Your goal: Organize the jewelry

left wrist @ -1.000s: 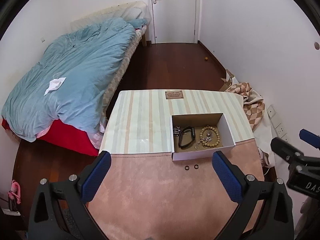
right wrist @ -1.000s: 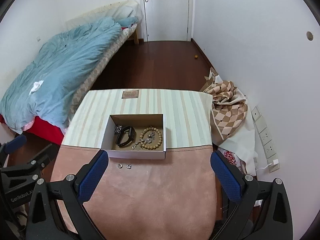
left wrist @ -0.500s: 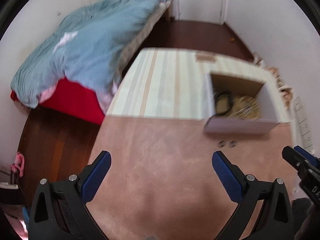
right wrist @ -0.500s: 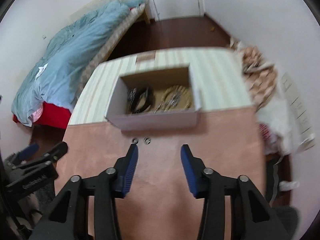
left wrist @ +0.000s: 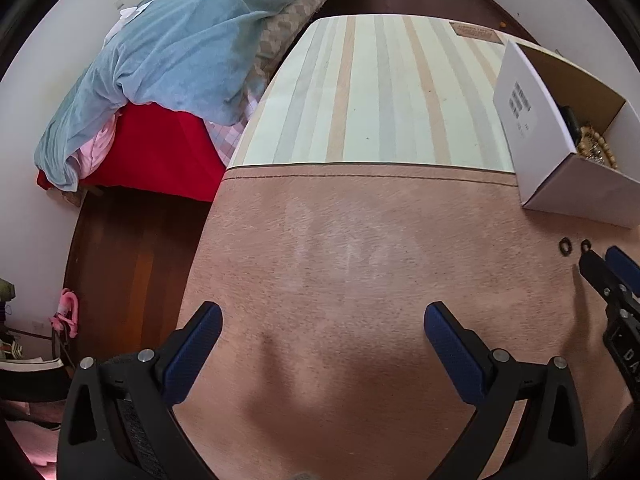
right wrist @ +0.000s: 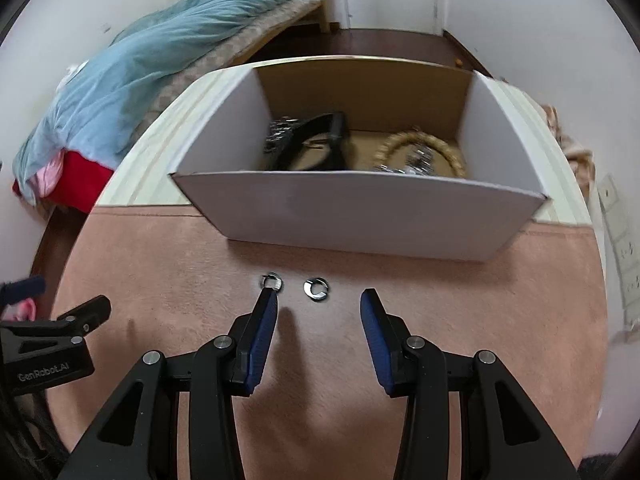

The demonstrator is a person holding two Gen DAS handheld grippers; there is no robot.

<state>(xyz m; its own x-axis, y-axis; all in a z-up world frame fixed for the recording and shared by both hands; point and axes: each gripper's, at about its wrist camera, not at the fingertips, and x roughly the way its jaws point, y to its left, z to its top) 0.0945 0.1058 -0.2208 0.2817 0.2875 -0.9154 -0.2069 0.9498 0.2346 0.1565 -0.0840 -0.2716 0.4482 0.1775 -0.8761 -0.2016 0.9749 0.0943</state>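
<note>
Two small silver open rings lie on the pink cloth in front of a white cardboard box (right wrist: 360,216): the left ring (right wrist: 272,281) and the right ring (right wrist: 317,289). The box holds a black band (right wrist: 316,144), a wooden bead bracelet (right wrist: 424,152) and silver chain pieces. My right gripper (right wrist: 319,300) is open and low over the cloth, its left fingertip at the left ring, the right ring between its fingers. My left gripper (left wrist: 323,320) is open and empty over bare pink cloth, left of the rings (left wrist: 565,246) and the box (left wrist: 560,152).
The table has a pink cloth (left wrist: 360,280) in front and a striped cloth (left wrist: 380,92) behind. A bed with a blue duvet (left wrist: 180,48) stands to the left. Wall sockets (right wrist: 624,248) and a patterned cloth are on the right.
My right gripper has dropped forward to the rings and narrowed its opening. My left gripper has swung down and left over the pink cloth, so the box now sits at its right edge.
</note>
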